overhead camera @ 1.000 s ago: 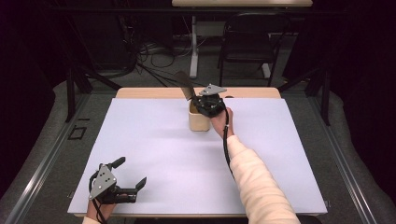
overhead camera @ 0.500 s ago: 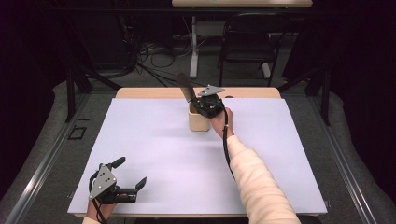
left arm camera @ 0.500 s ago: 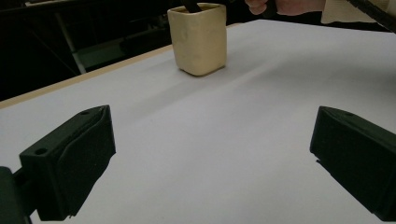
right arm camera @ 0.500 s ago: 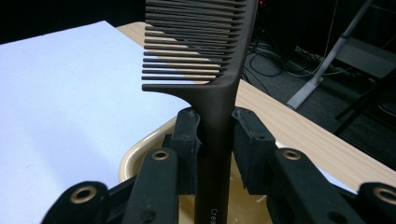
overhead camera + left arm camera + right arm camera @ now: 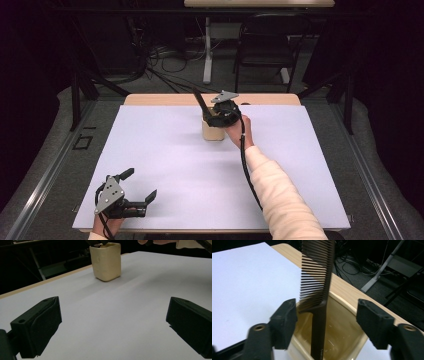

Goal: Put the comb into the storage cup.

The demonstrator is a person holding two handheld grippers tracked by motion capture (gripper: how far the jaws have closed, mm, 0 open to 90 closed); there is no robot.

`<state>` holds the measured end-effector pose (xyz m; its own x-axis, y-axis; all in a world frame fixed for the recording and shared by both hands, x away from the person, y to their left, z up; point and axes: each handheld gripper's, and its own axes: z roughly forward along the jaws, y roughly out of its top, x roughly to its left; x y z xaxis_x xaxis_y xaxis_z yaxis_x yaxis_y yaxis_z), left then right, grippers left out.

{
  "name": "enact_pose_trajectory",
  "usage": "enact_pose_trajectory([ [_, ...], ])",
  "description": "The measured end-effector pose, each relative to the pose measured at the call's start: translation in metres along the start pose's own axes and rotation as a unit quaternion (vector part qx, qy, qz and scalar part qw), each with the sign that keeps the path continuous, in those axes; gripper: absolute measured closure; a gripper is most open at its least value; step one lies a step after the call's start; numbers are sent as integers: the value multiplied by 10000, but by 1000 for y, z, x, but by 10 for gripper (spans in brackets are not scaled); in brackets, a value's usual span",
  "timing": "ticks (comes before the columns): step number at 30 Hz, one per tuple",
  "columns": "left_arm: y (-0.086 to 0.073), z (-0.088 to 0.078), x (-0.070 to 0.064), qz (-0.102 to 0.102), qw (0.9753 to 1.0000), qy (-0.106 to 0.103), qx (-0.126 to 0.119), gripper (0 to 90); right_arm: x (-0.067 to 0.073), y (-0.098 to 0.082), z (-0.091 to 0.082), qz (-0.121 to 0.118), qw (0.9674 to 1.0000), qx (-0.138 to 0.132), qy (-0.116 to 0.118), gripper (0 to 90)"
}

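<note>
Dark brown comb point(image 5: 318, 287), smooth hard plastic with a dull sheen, stands in a glossy cream cup point(image 5: 348, 340), plastic by the look. White sheet point(image 5: 165, 150) lies matt, paper-smooth; pale wood desk point(image 5: 160, 99) edge peeks out. Matt black pads point(image 5: 37, 326).

Behind the white-topped bench point(image 5: 150, 150): a dark chair point(image 5: 264, 45), tangled cables point(image 5: 165, 62) on the floor, a white stand leg point(image 5: 207, 55).

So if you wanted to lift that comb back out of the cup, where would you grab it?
Probably the toothed upper part of the comb, from above. It stands nearly upright in the cream cup, handle end down inside, so only the top sticks out; close the jaws across its flat faces.
</note>
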<state>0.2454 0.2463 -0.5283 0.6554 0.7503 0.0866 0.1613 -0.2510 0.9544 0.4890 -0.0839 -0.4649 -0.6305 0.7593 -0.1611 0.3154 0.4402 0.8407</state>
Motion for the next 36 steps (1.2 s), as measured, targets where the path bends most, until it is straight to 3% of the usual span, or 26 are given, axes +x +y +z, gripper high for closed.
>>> enact_pose_trajectory([
  [7,0,0,0,9,10000,-8,17,1,0,4,-13,-73,9992,237,308,178],
  [19,0,0,0,21,10000,-1,21,1,2,4,-34,-8,9969,247,742,99],
  [27,0,0,-1,27,10000,3,31,1,1,0,-47,-1,9968,208,772,73],
  [36,0,0,-1,35,10000,5,33,1,-6,-11,-63,91,9956,457,815,5],
])
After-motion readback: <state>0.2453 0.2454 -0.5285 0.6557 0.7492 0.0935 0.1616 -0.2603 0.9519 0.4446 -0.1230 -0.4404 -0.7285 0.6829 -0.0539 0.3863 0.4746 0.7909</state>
